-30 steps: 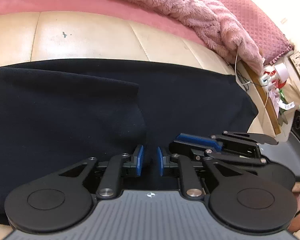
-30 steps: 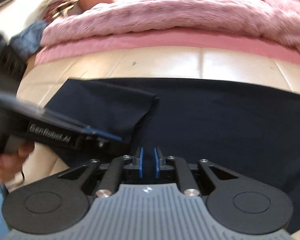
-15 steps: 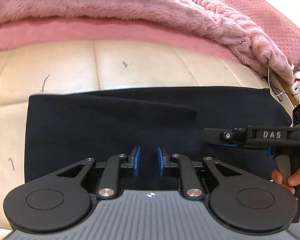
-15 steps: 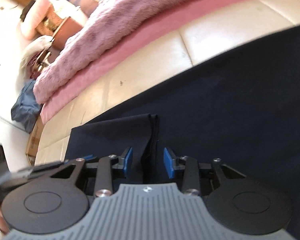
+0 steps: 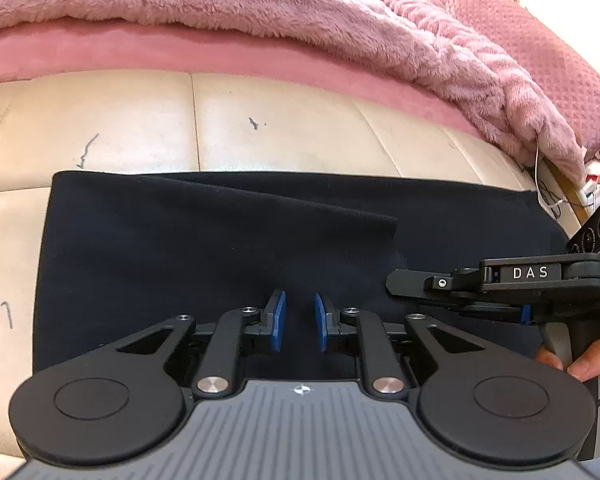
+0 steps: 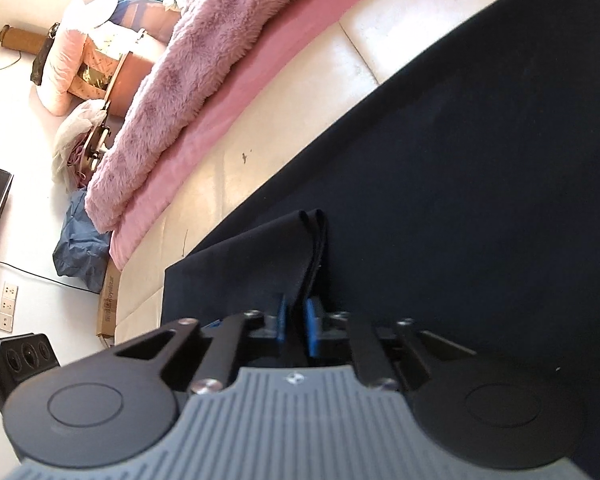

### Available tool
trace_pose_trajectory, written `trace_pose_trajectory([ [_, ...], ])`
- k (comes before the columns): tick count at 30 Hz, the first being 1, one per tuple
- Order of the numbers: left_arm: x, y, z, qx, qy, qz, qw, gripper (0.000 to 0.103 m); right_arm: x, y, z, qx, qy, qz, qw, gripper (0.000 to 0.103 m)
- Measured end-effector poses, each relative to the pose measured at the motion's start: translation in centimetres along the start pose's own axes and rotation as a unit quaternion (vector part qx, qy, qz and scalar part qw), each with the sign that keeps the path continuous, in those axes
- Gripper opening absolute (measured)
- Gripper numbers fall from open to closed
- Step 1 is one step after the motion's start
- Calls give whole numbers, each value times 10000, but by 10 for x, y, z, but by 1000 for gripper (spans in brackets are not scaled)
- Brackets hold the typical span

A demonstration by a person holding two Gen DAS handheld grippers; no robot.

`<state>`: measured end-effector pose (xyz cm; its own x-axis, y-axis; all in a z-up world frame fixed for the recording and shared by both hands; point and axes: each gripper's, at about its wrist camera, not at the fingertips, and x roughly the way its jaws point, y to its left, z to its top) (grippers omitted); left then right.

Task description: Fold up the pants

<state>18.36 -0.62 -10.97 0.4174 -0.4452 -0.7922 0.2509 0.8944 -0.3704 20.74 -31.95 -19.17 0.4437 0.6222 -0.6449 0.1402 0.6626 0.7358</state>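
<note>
Dark navy pants (image 5: 220, 248) lie flat on a cream leather surface, with a folded-over layer ending in an edge (image 5: 396, 240) near the middle. My left gripper (image 5: 300, 322) hovers over the near edge of the pants with its jaws a little apart and nothing between them. My right gripper (image 6: 294, 322) is shut on the edge of the folded layer of the pants (image 6: 312, 248). It also shows in the left wrist view (image 5: 500, 292), lying on its side at the right, held by a hand.
A fluffy pink blanket (image 5: 300, 8) lies along the far side on a pink sheet. The cream surface (image 5: 120, 128) has pen marks. White cables (image 5: 540, 184) hang at the far right. Bags and a pink cushion (image 6: 60, 68) lie on the floor at the left.
My right gripper has rolled onto its side and closed on the folded layer's edge. My left gripper has drawn back a little and stays open.
</note>
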Motion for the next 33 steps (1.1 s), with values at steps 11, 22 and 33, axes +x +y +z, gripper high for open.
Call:
trace_pose_trajectory([
  [11, -83, 43, 6, -482, -1036, 607, 9916, 20, -60, 94, 33, -1467, -261, 90, 9888, 0],
  [22, -71, 9, 19, -169, -1066, 468, 9931, 20, -215, 105, 114, -1902, -992, -404, 9759, 0],
  [33, -7, -62, 45, 667, -632, 257, 9954, 20, -315, -5, 164, -1351, -1603, -1559, 9653, 0],
])
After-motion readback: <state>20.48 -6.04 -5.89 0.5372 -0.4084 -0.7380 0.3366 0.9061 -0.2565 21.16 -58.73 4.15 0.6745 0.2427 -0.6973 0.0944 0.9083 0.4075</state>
